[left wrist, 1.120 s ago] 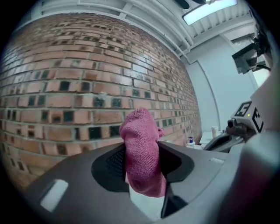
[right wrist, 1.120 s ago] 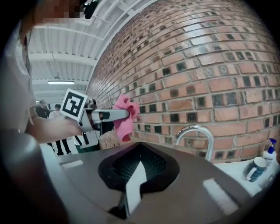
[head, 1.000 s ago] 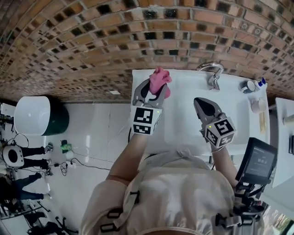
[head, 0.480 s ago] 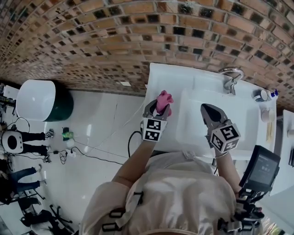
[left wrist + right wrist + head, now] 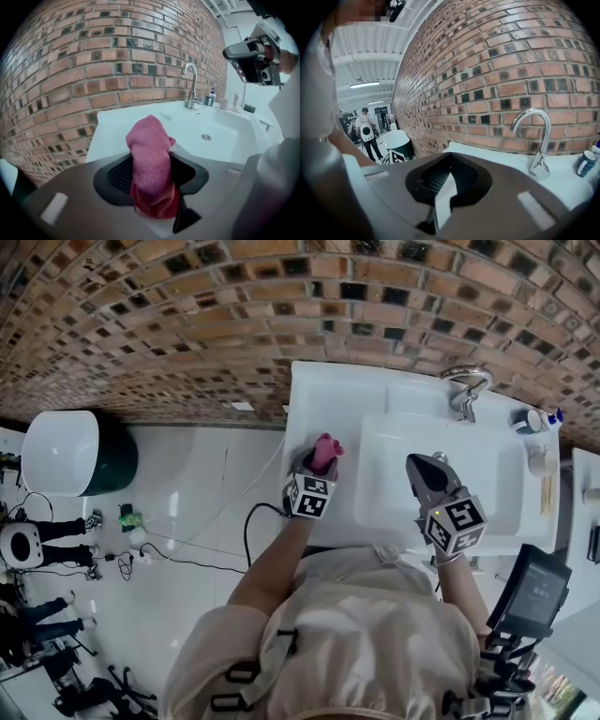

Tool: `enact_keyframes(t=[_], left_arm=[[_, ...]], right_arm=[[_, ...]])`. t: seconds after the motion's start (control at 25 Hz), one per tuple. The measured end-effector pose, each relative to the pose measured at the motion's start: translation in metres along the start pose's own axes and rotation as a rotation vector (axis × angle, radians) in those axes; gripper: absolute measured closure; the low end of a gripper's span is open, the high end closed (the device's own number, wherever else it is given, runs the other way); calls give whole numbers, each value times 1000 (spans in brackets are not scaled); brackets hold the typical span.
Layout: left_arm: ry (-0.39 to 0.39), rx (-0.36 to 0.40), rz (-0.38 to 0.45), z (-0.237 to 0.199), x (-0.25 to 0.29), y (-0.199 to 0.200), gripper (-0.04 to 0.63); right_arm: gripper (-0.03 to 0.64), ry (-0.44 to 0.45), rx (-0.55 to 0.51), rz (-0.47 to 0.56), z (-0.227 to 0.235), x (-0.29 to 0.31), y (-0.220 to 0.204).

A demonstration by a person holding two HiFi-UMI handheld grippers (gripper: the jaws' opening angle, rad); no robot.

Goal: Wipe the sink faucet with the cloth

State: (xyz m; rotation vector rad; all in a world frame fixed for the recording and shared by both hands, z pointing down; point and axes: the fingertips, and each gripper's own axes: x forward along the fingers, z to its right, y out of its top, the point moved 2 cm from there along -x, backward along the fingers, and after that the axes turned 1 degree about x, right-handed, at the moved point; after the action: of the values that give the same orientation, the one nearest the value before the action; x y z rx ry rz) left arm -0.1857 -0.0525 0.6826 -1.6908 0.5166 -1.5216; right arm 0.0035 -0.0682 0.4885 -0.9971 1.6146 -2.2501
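A pink cloth (image 5: 325,450) (image 5: 149,159) stands bunched between the jaws of my left gripper (image 5: 317,461) (image 5: 151,161), over the left ledge of the white sink (image 5: 309,399). The jaws are easing open, but their pads still press the cloth. The chrome faucet (image 5: 466,388) (image 5: 192,89) (image 5: 540,143) rises at the back of the basin, well away from the cloth. My right gripper (image 5: 422,467) (image 5: 449,158) hovers over the basin's right half, shut and holding nothing.
A cup and small bottles (image 5: 531,420) stand on the sink's right ledge. A white-and-green bin (image 5: 70,463) sits on the floor to the left, with a cable (image 5: 251,514) beside the sink. A brick wall (image 5: 187,324) backs the sink. People stand far left.
My left gripper has dropped with the cloth from level with the faucet down to the sink's left ledge. The right gripper has shifted slightly.
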Motion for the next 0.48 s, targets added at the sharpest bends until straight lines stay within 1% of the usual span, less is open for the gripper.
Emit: enact_keyframes(t=[0.08,0.16,0.24,0.28,0.36,0.48], left_arm=[[-17,18,-17,4,5,-1,393],[-23,20,-22,6,7,0,349],[-14,20,-5,2,5,4,292],[-8,22,11,0,3,9,275],[9,22,59,-7,-6,26,262],[39,-4,156,-20,-30,67,263]], right_arm=[[624,-6,6,-3,3,0,-2],[624,-8,9,-2,4,2,-2],[624,-5,9,3,5,4,-2],[624,-4,9,7,6,6,-1],[624,0,7,13,7,8,1],[624,8,-4,24,3,10,10]])
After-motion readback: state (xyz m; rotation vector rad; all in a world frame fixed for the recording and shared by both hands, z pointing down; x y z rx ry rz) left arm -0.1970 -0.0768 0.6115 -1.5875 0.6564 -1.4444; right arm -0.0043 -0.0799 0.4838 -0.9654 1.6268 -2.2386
